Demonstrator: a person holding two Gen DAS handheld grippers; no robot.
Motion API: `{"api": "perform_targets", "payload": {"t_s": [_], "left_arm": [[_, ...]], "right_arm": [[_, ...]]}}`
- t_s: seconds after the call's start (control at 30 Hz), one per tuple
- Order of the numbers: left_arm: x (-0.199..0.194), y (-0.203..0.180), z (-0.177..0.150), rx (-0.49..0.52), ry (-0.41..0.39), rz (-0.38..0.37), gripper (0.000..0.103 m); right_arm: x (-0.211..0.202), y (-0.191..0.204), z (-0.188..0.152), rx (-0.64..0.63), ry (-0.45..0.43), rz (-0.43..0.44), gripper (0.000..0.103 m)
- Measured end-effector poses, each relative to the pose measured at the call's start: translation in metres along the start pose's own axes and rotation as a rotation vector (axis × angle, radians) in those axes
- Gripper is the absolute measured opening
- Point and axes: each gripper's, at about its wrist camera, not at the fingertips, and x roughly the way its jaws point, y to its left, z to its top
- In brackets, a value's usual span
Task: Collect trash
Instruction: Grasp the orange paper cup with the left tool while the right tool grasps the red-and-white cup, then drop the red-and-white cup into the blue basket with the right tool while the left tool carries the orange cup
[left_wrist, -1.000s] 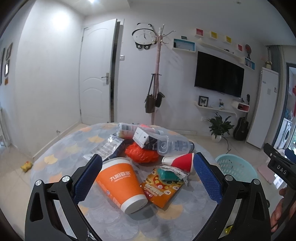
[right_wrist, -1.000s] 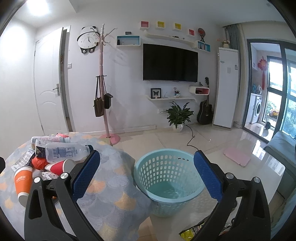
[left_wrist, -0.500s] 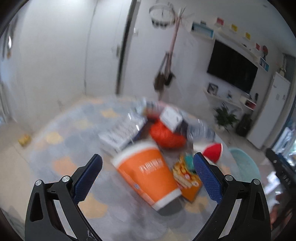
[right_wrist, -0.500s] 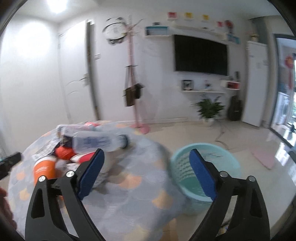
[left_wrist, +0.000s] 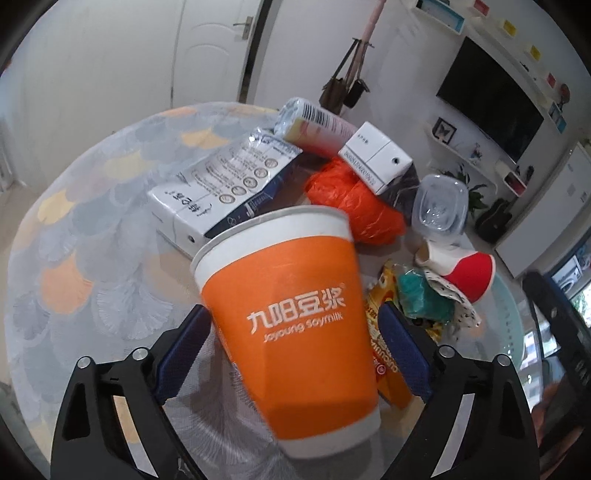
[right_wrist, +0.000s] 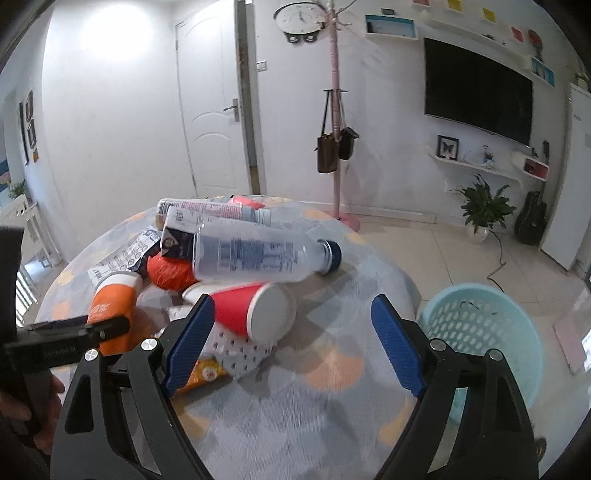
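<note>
A pile of trash lies on a round table with a patterned cloth (left_wrist: 92, 258). An orange soymilk cup (left_wrist: 295, 325) lies on its side between the fingers of my left gripper (left_wrist: 295, 343), which is open around it. Behind it are a white carton (left_wrist: 221, 188), an orange bag (left_wrist: 351, 199), a white box (left_wrist: 376, 155) and a red cup (left_wrist: 469, 269). My right gripper (right_wrist: 291, 347) is open and empty, above the table just in front of the red cup (right_wrist: 251, 310) and a clear bottle (right_wrist: 258, 258). The orange cup (right_wrist: 114, 306) shows at left.
A light blue laundry basket (right_wrist: 484, 332) stands on the floor right of the table. A snack wrapper (left_wrist: 384, 343) and a green wad (left_wrist: 421, 295) lie beside the orange cup. A pink coat stand (right_wrist: 336, 110) and a door (right_wrist: 210, 110) are behind the table.
My left gripper has moved down and forward so its fingers now straddle the orange cup. My right gripper has swung left from the basket to the trash pile on the table.
</note>
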Motion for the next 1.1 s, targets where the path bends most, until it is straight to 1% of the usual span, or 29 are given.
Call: {"api": "perform_targets", "payload": {"t_s": [0.07,0.1,0.17,0.27,0.37,0.47,0.53,0.63,0.67,0.7,0.8,0.9,0.93,1.1], "left_arm": [[0.007,0.001,-0.001,0.001,0.028,0.003,0.083],[0.010,0.002,-0.001,0.003,0.036,-0.004,0.083],[0.009,0.001,0.000,0.014,0.033,-0.005,0.082],[0.007,0.006,-0.001,0.017,0.027,-0.033,0.080],[0.000,0.011,-0.004,0.009,0.016,-0.057,0.079],[-0.010,0.019,-0.006,0.001,-0.002,-0.084,0.079],[-0.015,0.018,-0.007,0.004,-0.015,-0.084,0.079],[-0.024,0.021,-0.012,0.010,-0.028,-0.085,0.079],[-0.026,0.022,-0.013,0.010,-0.028,-0.084,0.079],[-0.027,0.023,-0.013,0.009,-0.029,-0.083,0.079],[-0.030,0.022,-0.012,0.012,-0.037,-0.080,0.079],[-0.035,0.019,-0.010,0.014,-0.053,-0.075,0.079],[-0.038,0.020,-0.011,0.015,-0.061,-0.078,0.079],[-0.050,0.014,-0.016,0.040,-0.090,-0.086,0.079]], "right_arm": [[0.008,0.005,0.009,-0.007,0.011,0.030,0.082],[0.010,0.007,0.011,-0.012,0.015,0.040,0.082],[0.018,0.013,0.012,-0.032,0.018,0.065,0.082],[0.031,0.009,0.014,-0.022,0.046,0.090,0.082],[0.048,-0.004,0.016,0.012,0.092,0.147,0.082],[0.068,-0.012,0.017,0.050,0.153,0.228,0.083],[0.082,-0.012,0.016,0.065,0.193,0.260,0.083],[0.094,-0.010,0.010,0.101,0.235,0.348,0.082],[0.094,-0.009,0.008,0.113,0.242,0.365,0.082],[0.094,-0.009,0.006,0.118,0.243,0.373,0.075],[0.085,0.000,-0.002,0.111,0.243,0.396,0.066],[0.067,0.009,-0.007,0.091,0.222,0.394,0.063],[0.067,0.009,-0.007,0.091,0.222,0.394,0.063],[0.039,0.025,-0.022,0.044,0.205,0.399,0.063]]}}
